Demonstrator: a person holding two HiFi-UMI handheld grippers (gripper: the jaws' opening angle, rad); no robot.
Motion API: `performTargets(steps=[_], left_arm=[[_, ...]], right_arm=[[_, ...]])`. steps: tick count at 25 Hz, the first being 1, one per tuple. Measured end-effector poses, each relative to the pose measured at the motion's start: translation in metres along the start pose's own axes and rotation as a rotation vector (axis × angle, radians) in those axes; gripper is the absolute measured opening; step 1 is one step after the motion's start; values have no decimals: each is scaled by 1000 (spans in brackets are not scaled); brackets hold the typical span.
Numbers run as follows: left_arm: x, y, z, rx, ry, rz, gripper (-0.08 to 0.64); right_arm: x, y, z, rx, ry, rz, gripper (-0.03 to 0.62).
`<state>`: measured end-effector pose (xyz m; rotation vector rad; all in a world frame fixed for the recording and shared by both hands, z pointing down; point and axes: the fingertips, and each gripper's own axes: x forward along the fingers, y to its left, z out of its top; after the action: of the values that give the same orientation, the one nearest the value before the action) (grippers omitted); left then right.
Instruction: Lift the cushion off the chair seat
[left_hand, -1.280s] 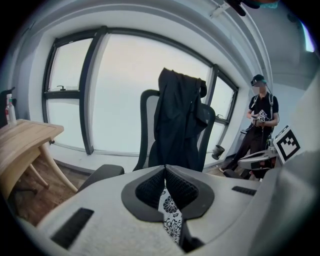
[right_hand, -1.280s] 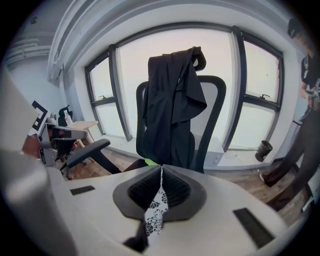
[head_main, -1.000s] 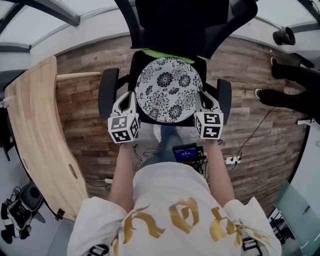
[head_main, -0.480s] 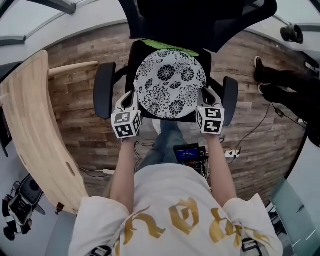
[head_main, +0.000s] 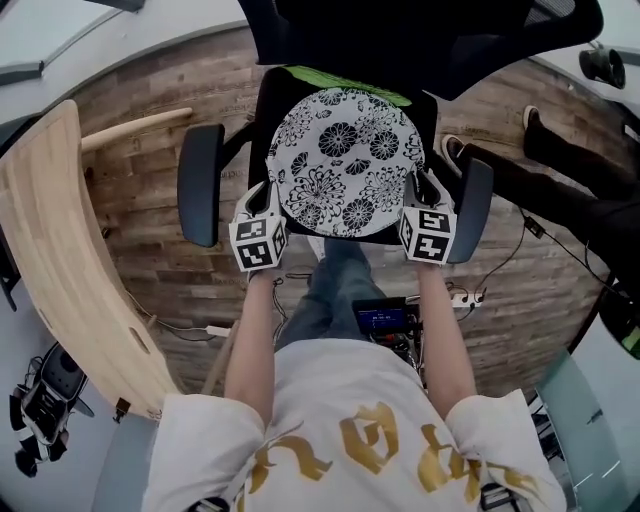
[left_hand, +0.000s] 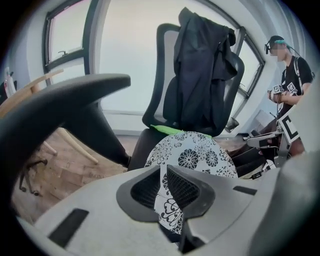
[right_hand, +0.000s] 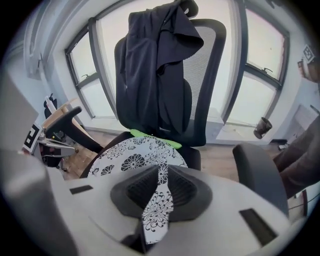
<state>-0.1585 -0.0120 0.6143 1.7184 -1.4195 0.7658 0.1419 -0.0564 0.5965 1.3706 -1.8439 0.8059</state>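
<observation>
A round white cushion (head_main: 345, 160) with black flowers lies level over the black chair seat (head_main: 262, 130), gripped at both sides. My left gripper (head_main: 268, 205) is shut on its left edge; the fabric (left_hand: 172, 210) is pinched between the pads. My right gripper (head_main: 415, 198) has the right edge (right_hand: 159, 210) pinched between its pads, and its jaws are just beginning to open. In the gripper views the cushion (left_hand: 195, 150) (right_hand: 135, 155) stretches ahead of the left gripper (left_hand: 162, 185) and the right gripper (right_hand: 161, 185). I cannot tell whether its underside touches the seat.
A green pad (head_main: 345, 85) pokes out behind the cushion. Black armrests (head_main: 200, 180) (head_main: 472, 205) flank both grippers. A dark jacket (right_hand: 160, 65) hangs on the chair back. A curved wooden desk (head_main: 50, 250) stands at left. Another person's legs (head_main: 560, 180) reach in at right.
Both grippers have sunk with the cushion toward the chair seat, keeping their hold on its edges. The other person's legs have come nearer to the chair on the right.
</observation>
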Motion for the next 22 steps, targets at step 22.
performTargets(steps=[22], left_arm=[[87,40,-87,-127,233,107,119]], right_arm=[[113,-64,-65,95,146,-161,222]])
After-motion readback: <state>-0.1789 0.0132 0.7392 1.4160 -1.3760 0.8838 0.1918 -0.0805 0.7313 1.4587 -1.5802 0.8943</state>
